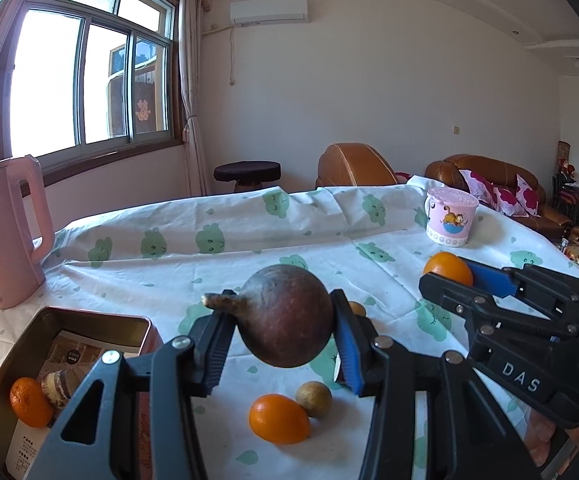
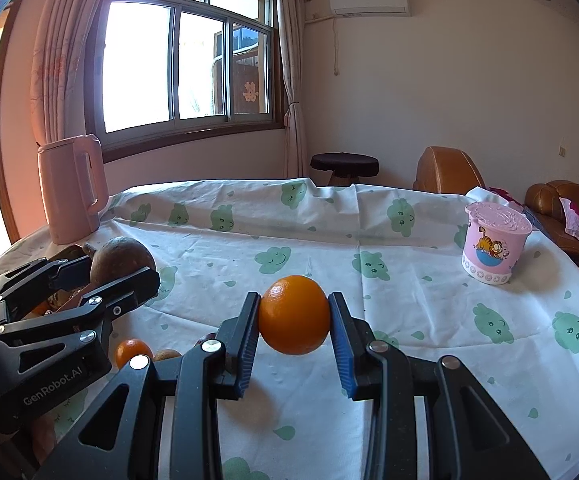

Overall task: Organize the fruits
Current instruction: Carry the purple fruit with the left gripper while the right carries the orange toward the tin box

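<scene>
Left wrist view: left gripper [image 1: 285,326] fingers clamped on brown round fruit [image 1: 285,316]; metal tin [image 1: 89,316] at 8 o'clock. Right gripper [image 2: 294,316] fingers clamped on orange [image 2: 294,314].

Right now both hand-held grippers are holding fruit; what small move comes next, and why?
Probably carry the left hand-held gripper leftward over the metal tin and release there. It already grips the brown fruit off the cloth, and the tin, holding one orange, lies just beside it.
</scene>
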Available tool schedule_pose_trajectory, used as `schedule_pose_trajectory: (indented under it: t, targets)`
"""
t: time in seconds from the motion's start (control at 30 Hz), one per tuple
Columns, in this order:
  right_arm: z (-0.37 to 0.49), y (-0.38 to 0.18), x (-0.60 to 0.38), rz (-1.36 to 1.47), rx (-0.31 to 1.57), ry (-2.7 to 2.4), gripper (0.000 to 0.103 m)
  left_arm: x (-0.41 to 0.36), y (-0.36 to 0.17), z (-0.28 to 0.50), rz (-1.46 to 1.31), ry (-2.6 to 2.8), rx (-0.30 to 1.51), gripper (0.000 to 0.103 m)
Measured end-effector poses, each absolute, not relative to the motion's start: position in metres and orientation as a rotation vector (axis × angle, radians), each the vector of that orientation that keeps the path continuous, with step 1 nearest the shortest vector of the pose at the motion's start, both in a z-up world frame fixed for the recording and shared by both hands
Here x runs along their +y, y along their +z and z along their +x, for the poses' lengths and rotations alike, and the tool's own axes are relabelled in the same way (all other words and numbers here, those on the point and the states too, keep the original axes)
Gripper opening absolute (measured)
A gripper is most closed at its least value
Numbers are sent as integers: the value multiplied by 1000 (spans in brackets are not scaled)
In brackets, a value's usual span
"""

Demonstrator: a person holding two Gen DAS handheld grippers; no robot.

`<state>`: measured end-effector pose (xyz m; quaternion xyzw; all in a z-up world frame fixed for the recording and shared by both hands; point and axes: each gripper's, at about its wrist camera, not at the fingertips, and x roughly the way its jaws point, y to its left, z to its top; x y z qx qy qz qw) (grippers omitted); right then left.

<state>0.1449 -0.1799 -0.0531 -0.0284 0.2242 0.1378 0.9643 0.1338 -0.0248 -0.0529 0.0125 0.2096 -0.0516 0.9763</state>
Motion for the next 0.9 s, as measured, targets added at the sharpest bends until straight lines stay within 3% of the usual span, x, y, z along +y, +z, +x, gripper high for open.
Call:
schedule_pose_trajectory:
  t: [0.9]
  targets:
    - [124, -45, -184, -50, 345, 275, 36, -21, -47, 110, 16, -54, 323, 49]
